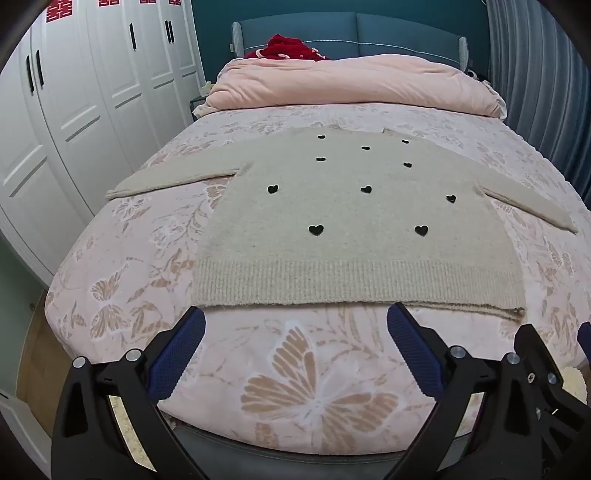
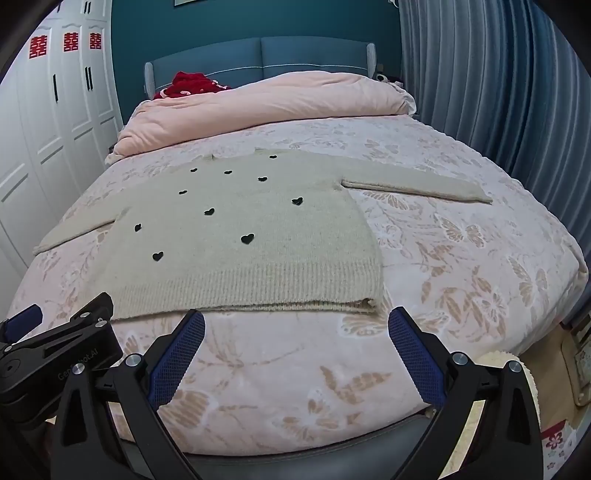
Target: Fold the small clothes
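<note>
Bedroom, white wardrobe [image 2: 48, 122] doors with red 囍 stickers [image 2: 70, 42], beige heart-dotted sweater [image 1: 343, 221] flat on floral bedspread [image 1: 295, 369], left gripper [image 1: 295, 332] and right gripper [image 2: 295, 332] jaws wide apart, empty, "Gen…bot.AI" print partly legible on left gripper body.

I see a sweater [image 1: 354, 229] lying flat on the bed [image 1: 295, 369], in the middle, its hem toward the foot edge and its neck toward the headboard [image 1: 351, 33]. One sleeve reaches toward the bed's left edge, the other toward its right edge. Behind the sweater, a rolled duvet [image 1: 351, 81] lies across the bed near the head end, with a heap of cloth [image 1: 288, 48] behind it against the headboard. My left hand-held gripper [image 1: 295, 321] and right hand-held gripper [image 2: 295, 325] hang side by side over the foot edge, jaws wide apart, just short of the hem. A wardrobe [image 1: 74, 110] stands left of the bed, curtains [image 2: 498, 92] right.
</note>
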`<action>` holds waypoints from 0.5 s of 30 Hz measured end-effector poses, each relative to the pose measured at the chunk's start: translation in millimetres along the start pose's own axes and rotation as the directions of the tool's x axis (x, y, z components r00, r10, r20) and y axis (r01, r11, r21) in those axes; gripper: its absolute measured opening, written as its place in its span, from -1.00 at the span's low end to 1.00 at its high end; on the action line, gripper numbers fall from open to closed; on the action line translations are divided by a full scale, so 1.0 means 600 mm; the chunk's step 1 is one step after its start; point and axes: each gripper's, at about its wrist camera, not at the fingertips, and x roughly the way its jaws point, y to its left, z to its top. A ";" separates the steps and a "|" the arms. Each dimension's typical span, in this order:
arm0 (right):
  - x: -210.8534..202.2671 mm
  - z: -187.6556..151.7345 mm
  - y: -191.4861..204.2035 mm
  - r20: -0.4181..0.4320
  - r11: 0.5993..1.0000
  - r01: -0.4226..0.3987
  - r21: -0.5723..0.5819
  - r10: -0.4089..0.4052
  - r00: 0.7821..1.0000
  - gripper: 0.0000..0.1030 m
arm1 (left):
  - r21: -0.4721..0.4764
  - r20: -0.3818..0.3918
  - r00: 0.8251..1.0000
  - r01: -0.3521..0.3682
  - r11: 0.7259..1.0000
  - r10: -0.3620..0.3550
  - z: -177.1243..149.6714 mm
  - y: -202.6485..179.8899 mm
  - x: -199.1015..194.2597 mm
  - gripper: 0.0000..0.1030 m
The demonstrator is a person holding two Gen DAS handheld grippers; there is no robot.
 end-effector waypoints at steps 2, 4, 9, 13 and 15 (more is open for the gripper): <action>0.000 0.000 0.001 -0.004 1.000 0.005 -0.006 -0.005 1.000 0.90 | 0.002 0.002 1.000 0.003 1.000 -0.003 0.000 0.002 0.001 0.87; 0.001 0.000 0.001 -0.004 1.000 0.005 -0.005 -0.005 1.000 0.90 | 0.004 0.003 1.000 0.001 1.000 -0.001 0.002 0.001 0.001 0.87; 0.000 0.000 0.002 -0.003 1.000 0.004 -0.007 -0.004 1.000 0.90 | 0.008 0.014 1.000 -0.004 1.000 0.004 -0.002 0.007 -0.003 0.87; 0.002 0.003 0.002 -0.006 1.000 0.002 -0.007 -0.002 1.000 0.90 | 0.009 0.015 1.000 -0.005 1.000 0.005 -0.002 0.007 -0.003 0.87; 0.001 0.002 0.004 -0.005 1.000 0.006 -0.009 -0.006 1.000 0.90 | 0.009 0.015 1.000 -0.007 1.000 0.007 -0.001 0.008 -0.003 0.87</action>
